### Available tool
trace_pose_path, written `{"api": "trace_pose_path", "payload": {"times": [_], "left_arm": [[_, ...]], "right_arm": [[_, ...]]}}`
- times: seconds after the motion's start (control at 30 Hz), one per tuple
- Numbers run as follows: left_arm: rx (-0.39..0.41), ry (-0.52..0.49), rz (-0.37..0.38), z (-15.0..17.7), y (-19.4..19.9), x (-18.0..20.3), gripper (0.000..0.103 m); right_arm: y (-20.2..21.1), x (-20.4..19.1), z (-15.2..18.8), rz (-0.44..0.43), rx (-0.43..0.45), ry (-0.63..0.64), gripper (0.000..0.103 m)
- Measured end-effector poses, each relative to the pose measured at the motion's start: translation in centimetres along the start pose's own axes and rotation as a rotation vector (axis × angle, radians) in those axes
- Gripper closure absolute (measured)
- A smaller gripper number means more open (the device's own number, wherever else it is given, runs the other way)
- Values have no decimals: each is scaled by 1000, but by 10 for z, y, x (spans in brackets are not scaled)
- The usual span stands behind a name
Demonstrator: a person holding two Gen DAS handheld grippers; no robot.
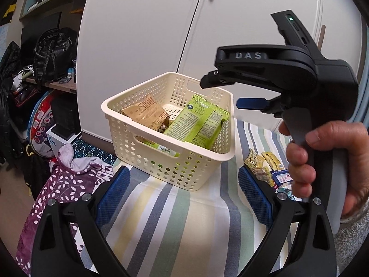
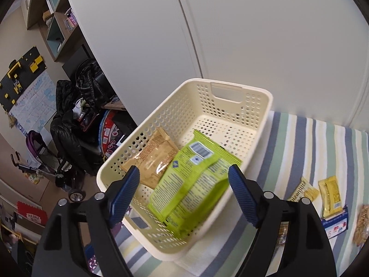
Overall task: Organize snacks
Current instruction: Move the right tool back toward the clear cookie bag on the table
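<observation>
Basket holds green pack, tan pack; small packets at 3 o'clock remain. Right gripper, left gripper: jaws spread, empty.

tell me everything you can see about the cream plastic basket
The cream perforated plastic basket is rectangular, with a rolled rim and cut-out handle slots at its ends. It stands upright on the striped cloth, before white cupboard doors. Inside lie a lime-green snack packet and a tan snack packet, overlapping. Neither open gripper touches it.

Basket on striped cloth, two packets inside; small snacks on cloth right of basket
</observation>
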State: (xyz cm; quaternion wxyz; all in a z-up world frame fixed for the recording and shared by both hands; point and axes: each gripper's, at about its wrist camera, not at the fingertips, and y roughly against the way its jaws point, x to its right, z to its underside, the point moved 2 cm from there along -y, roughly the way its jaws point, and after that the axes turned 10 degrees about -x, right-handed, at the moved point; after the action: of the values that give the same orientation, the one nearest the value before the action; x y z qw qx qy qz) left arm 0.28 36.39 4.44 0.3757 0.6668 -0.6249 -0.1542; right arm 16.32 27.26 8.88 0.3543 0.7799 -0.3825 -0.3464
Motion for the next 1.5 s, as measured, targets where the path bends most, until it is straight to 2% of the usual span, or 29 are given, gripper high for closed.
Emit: {"api": "trace_pose_path", "payload": {"times": [0.13, 0.2, 0.33, 0.4, 0.6, 1.1, 1.4, 1.5], "left_arm": [[-1, -16, -4, 0, 1, 6, 7], [-2, -26, -6, 0, 2, 10, 7], [-7, -41, -15, 0, 1, 18, 7], [-8, -46, -21, 0, 1, 21, 3], [-22, -63, -38, 2, -1, 30, 3], [-71, -125, -17, 7, -7, 66, 3], [-144, -176, 38, 13, -19, 103, 3], [-147, -204, 42, 15, -19, 117, 3]], "right_arm": [[8, 11, 12, 11, 7, -5, 24], [13, 17, 17, 16, 14, -12, 16], [21, 32, 26, 35, 26, -24, 15], [25, 41, 32, 36, 28, -37, 11], [30, 71, 52, 57, 20, -93, 6], [72, 179, 115, 159, 54, -284, 6], [105, 245, 149, 216, 81, -393, 6], [116, 273, 159, 241, 84, -444, 6]]}}
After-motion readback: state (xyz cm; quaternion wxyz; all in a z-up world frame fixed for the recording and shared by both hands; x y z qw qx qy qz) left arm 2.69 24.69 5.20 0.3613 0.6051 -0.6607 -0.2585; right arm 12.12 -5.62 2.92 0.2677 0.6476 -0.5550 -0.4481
